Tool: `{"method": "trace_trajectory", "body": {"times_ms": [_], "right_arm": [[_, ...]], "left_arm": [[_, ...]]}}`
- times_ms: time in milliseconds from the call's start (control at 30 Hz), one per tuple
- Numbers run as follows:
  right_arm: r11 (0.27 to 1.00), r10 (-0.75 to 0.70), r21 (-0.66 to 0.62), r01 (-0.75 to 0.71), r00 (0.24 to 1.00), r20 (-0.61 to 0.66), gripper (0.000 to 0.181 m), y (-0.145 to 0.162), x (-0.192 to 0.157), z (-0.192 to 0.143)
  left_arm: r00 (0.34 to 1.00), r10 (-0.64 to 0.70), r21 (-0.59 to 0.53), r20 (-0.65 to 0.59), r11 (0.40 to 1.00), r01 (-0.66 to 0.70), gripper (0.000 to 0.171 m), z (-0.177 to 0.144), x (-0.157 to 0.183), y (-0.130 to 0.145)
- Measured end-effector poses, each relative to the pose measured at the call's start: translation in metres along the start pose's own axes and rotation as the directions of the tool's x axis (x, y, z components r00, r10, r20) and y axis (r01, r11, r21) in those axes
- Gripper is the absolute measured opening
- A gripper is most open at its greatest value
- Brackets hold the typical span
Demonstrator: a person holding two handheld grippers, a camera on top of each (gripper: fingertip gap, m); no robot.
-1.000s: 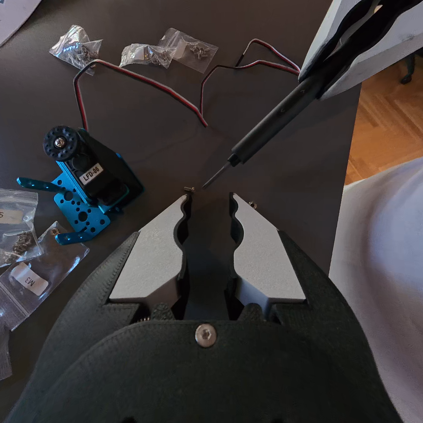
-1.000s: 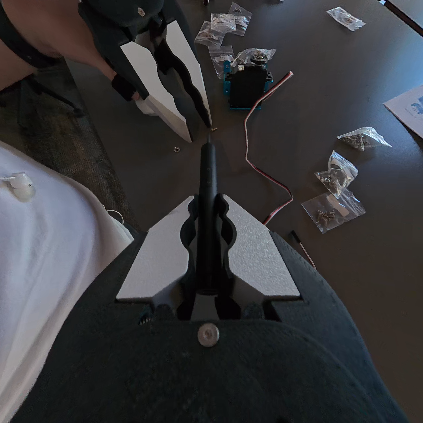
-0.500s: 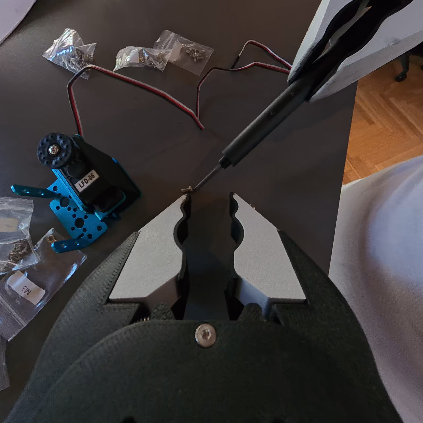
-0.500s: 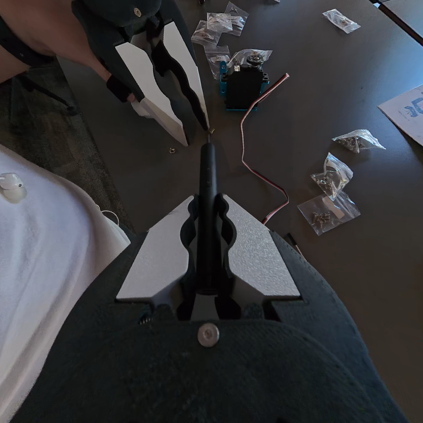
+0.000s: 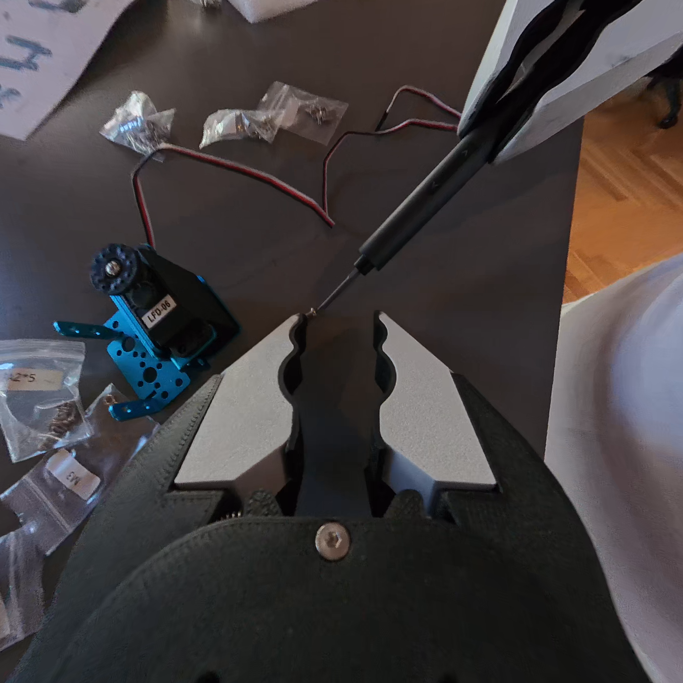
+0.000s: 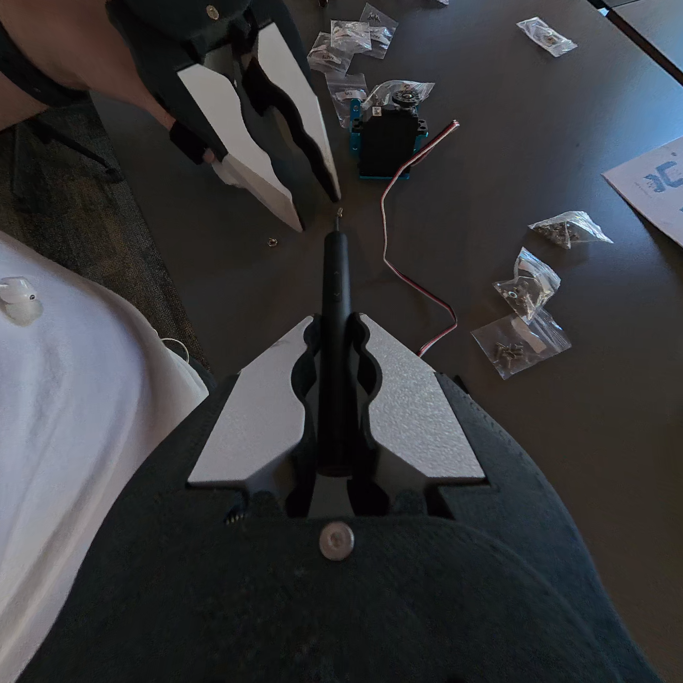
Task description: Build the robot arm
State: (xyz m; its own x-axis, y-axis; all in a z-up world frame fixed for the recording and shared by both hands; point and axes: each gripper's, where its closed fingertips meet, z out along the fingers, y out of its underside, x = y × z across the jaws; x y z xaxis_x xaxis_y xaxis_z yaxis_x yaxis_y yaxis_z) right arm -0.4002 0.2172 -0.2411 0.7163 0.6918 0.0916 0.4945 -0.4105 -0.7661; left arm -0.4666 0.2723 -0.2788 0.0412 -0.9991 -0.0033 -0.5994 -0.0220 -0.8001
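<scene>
My right gripper [image 6: 334, 318] is shut on a black electric screwdriver [image 6: 334, 295], also seen in the left wrist view [image 5: 417, 210]. Its bit tip touches a small screw [image 5: 312, 312] on the dark table [image 5: 462, 314]; the screw also shows in the right wrist view [image 6: 339, 212]. My left gripper [image 5: 338, 318] is open and empty, its left fingertip right beside the screw. It also shows in the right wrist view [image 6: 319, 212]. A black servo in a blue bracket [image 5: 159, 314] stands to the left, its red-white-black cable [image 5: 236, 170] trailing over the table.
Small plastic bags of screws lie at the back [image 5: 266, 118] and at the left [image 5: 40, 403]. A small nut [image 6: 271, 242] lies near the left gripper. A printed sheet [image 5: 37, 55] lies at the far left. The table edge [image 5: 565, 295] runs at the right, wooden floor beyond. Left tips to right tips: about 10 cm.
The screwdriver tip has moved left onto the screw. The left gripper has shifted slightly, so the screw now sits at its left fingertip. Both jaws are unchanged.
</scene>
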Motion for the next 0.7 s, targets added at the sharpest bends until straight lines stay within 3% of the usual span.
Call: {"method": "trace_trajectory", "body": {"times_ms": [100, 267, 700], "right_arm": [[1.0, 0.003, -0.001, -0.003, 1.0, 0.0, 0.017, 0.001, 0.001, 0.0], [1.0, 0.004, -0.001, -0.004, 1.0, -0.001, 0.017, 0.001, 0.002, 0.001], [1.0, 0.003, 0.005, -0.004, 1.0, 0.023, 0.017, 0.001, 0.0, 0.002]], "left_arm": [[0.999, 0.048, 0.031, -0.018, 0.998, -0.048, 0.041, 0.0, 0.004, -0.007], [0.995, 0.1, -0.052, -0.006, 0.994, -0.1, 0.045, 0.009, 0.001, 0.004], [0.996, 0.084, -0.055, -0.023, 0.995, -0.085, 0.038, 0.01, 0.004, 0.004]]}}
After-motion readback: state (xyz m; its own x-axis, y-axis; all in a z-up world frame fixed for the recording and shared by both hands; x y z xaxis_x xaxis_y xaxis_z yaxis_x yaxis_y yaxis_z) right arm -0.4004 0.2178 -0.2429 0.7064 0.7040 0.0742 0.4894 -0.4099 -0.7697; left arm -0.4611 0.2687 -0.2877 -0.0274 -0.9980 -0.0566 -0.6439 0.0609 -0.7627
